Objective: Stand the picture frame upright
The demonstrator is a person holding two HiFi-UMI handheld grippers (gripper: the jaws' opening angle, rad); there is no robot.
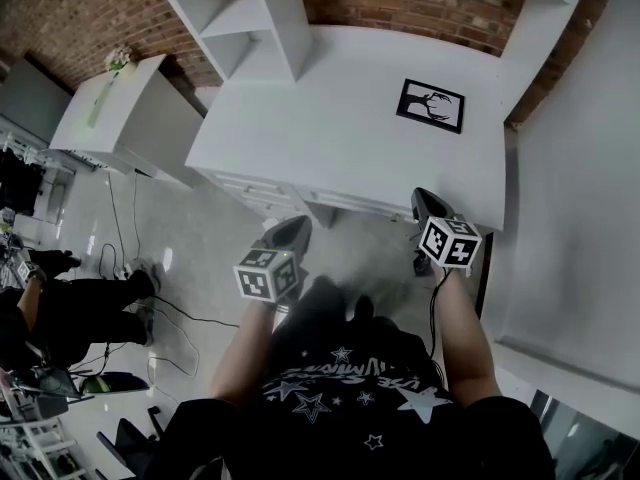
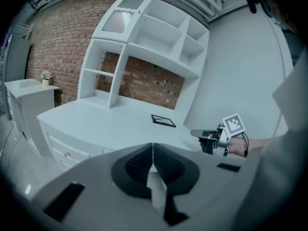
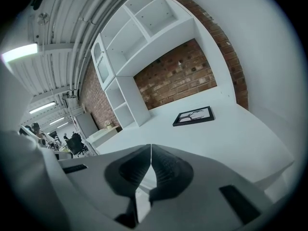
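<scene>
Grey floor is showing beneath the left gripper and right gripper, which are hovering short of the near edge of the white desk, each with its jaws pressed together and gripping nothing. Farther in, the picture frame is lying flat, face up, toward the desk's far right corner, clear of the shelves. Standing it well is likely calling for opening the nearer right jaws, pinching one frame edge, and tipping it up slowly so it is not sliding.

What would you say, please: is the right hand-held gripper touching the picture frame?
Apart. The head view shows bare desk between the right hand-held gripper and the picture frame.
</scene>
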